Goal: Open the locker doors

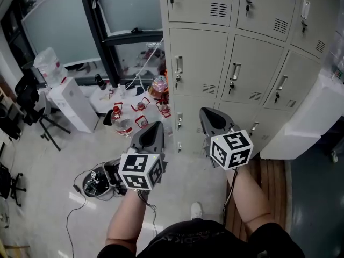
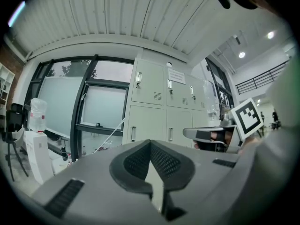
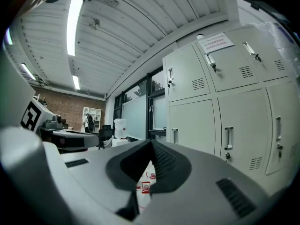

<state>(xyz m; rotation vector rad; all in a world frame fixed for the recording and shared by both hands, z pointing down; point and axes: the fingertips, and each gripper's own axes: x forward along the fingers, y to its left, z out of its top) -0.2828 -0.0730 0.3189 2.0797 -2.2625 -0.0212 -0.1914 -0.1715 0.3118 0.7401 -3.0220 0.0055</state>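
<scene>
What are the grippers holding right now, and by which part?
Nothing is held. The left gripper and the right gripper both have their jaws together and empty, short of the lockers, whose doors are closed.

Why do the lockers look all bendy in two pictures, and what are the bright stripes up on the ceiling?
Left gripper view: the wide lens bows the beige metal lockers and blacks out the picture's corners. Right gripper view: the same bending, and the stripes are long white ceiling lamps, glaring bright. Head view: the locker edges stay straight and only lean, because the camera looks steeply down.
</scene>
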